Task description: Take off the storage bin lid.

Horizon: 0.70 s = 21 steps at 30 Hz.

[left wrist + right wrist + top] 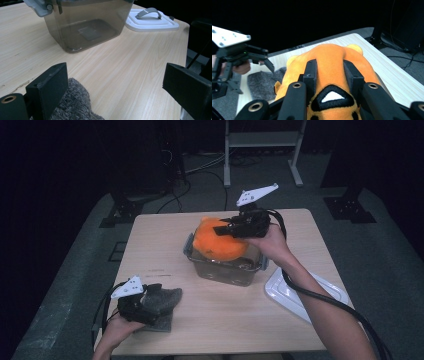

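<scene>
In the middle of the high view we see bare wood all round the clear box [226, 267], with a white lid [300, 292] at lower right overhanging the table [165, 245] edge. Our right gripper [220, 229] pinches the orange plush toy [216, 241] over the box, wrist angled in from the right. Our left gripper [150, 301], at lower left, rests with jaws spread beside a grey furry cloth [167, 299].

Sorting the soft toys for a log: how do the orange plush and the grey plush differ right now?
The orange plush is bright and smooth; the grey plush is dull and shaggy. The orange one sits over the open bin, pinched by the right gripper; the grey one lies on the table at the left gripper, whose jaws stand open. The orange one looks bulkier. Both are soft toys.
</scene>
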### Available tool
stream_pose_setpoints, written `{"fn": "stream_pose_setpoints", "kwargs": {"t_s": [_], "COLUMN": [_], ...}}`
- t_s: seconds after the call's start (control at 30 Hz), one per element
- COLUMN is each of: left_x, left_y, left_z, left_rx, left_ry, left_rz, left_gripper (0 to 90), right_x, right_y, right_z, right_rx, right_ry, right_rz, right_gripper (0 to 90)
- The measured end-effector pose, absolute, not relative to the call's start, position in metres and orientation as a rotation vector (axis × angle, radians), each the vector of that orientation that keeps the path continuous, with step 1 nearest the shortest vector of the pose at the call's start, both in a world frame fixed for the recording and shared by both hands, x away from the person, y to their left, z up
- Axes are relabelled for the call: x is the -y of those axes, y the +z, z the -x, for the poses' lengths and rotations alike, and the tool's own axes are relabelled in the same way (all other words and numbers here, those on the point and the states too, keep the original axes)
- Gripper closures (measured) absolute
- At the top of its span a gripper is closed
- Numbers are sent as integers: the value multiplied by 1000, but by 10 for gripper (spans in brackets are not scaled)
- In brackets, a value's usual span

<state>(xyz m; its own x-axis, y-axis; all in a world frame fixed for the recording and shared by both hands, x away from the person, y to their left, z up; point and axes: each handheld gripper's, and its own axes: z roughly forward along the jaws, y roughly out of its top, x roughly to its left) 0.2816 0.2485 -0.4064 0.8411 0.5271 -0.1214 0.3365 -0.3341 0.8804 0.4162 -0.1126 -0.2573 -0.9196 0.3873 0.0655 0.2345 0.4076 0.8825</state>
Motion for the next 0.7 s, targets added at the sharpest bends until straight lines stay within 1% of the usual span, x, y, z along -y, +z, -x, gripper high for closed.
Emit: {"fn": "stream_pose_setpoints", "kwargs": {"t_s": [0.23, 0.7], "left_x": [-246, -248], "left_y": [-408, -407], "left_z": [-282, -282], "left_rx": [-632, -633], "left_ry": [217, 216], "left_rz": [-1958, -1957], "left_gripper": [57, 57], "right_x": [111, 110], "right_y": [-263, -285], "right_z": [-429, -447], "right_rx": [-2510, -2531], "right_ry": [1505, 1451], "right_rz": [-579, -619], "right_gripper": [671, 670]}}
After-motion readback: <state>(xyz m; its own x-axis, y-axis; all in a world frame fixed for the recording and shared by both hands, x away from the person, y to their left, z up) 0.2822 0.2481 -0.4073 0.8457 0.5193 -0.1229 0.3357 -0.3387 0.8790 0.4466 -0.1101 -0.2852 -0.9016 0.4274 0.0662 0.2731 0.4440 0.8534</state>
